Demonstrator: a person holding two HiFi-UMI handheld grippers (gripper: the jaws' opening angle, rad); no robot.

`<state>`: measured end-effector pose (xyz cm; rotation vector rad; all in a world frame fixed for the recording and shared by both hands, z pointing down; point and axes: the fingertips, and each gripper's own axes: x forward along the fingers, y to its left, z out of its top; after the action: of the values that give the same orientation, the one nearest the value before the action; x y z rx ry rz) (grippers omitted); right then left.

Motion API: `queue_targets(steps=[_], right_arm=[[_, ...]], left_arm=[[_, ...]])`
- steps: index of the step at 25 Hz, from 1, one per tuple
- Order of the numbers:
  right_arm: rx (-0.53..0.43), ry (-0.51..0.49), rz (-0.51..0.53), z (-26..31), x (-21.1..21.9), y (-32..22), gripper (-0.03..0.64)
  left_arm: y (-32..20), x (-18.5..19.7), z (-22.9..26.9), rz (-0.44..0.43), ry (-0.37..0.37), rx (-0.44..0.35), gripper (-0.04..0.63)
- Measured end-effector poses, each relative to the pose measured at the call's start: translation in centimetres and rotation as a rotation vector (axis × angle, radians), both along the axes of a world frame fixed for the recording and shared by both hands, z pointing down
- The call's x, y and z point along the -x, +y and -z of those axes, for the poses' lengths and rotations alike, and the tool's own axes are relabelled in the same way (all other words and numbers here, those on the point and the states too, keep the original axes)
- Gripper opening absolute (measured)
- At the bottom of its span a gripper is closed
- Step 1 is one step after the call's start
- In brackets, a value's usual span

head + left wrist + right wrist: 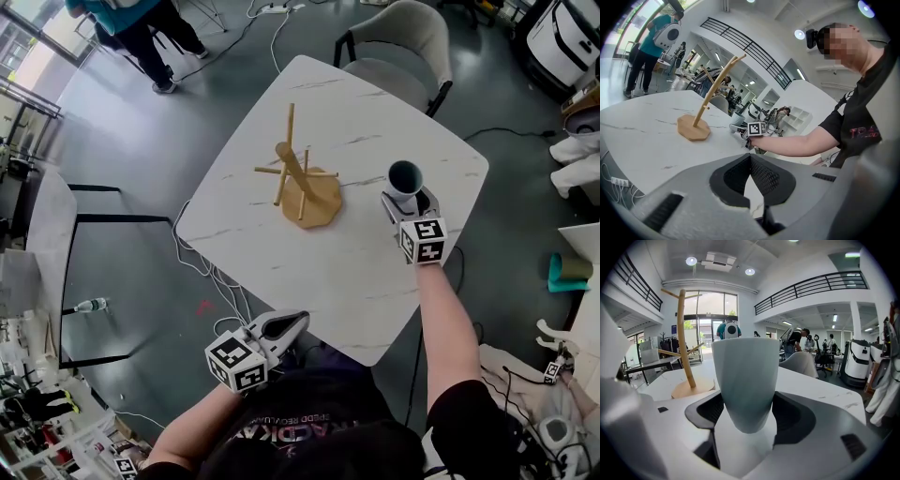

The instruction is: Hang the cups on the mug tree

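Note:
A wooden mug tree [302, 187] stands near the middle of the white marble table [356, 272], and its pegs are bare. A pale grey-blue cup [405, 177] is upright to its right, and my right gripper [406, 197] is shut on its lower body. The right gripper view shows the cup [745, 376] filling the jaws, with the mug tree [686, 352] behind it to the left. My left gripper [286, 326] hovers by the table's near edge, shut with nothing in it. From the left gripper view, the mug tree [701, 115] stands far ahead.
A grey chair [398, 42] is pushed up to the table's far side. Cables [202, 267] trail over the floor at the table's left edge. A second table [42, 234] stands at the far left, and a person [141, 28] stands at the upper left.

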<state>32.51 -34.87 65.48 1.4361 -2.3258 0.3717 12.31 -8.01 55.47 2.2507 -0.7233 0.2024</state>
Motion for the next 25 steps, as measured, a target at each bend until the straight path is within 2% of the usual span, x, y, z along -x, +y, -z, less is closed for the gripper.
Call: queue_targets(steps=[11,25], right_arm=[[-0.1,-0.024,-0.004,4.5,2.4,1.3,0.319],[-0.203,0.102,0.002,10.3,5.5,4.0,0.319]], left_arm=[[0.4,1.5,0.7,0.003,0.022,-0.027,-0.003],[1.2,4.5,2.5,-0.033,0.073,-0.083,-0.003]])
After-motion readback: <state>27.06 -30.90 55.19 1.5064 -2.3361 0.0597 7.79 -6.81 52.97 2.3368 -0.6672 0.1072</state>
